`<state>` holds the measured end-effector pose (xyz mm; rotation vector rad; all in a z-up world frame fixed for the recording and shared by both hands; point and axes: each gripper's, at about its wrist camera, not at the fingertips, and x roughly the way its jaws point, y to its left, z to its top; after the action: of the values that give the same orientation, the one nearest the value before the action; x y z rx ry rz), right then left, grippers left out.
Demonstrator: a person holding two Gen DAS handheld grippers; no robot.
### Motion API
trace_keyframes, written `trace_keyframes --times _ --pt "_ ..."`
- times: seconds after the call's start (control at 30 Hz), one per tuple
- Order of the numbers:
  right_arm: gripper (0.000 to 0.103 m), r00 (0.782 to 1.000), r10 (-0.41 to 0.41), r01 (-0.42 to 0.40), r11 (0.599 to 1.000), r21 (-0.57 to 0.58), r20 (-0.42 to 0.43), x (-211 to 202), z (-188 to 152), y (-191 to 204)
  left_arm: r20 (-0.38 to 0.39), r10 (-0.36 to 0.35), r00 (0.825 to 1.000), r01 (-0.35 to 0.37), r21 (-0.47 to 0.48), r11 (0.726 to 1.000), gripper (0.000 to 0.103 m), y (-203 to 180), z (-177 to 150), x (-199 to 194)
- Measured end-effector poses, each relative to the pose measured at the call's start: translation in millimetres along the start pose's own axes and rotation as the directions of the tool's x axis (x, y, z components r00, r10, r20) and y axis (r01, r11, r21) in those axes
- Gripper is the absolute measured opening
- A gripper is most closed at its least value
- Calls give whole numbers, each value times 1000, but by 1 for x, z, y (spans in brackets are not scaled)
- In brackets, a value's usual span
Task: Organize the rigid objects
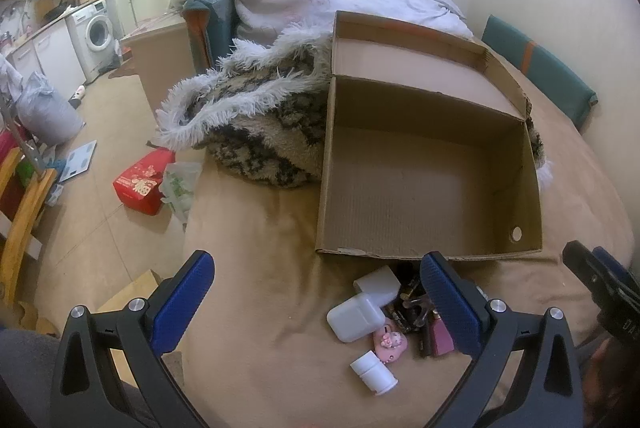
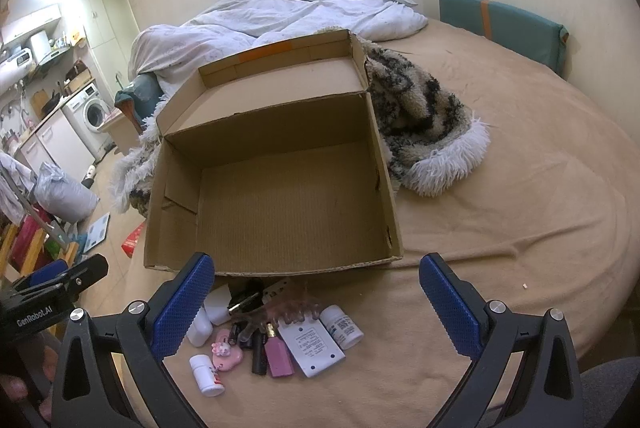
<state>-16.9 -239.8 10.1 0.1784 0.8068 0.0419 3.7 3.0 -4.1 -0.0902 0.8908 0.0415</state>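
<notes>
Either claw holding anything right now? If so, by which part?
Nothing held. Left claw and right claw are both open and empty, above the small items by the cardboard box.

Your left gripper (image 1: 318,292) and right gripper (image 2: 318,292) hover side by side, jaws spread wide, apparently holding nothing.

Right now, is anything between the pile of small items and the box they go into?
Only the box's own near wall, which rises right behind the pile. Items would need lifting over it. The box is open on top with a bare floor. Both the left gripper and right gripper are open above the pile.
</notes>
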Motion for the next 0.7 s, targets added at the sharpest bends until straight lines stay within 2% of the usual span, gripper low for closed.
trace_keyframes --times 0.7 --pt "103 1000 -9 9 1000 -19 -9 2 0 2 1 7 1000 -7 -11 1000 103 5 0 2"
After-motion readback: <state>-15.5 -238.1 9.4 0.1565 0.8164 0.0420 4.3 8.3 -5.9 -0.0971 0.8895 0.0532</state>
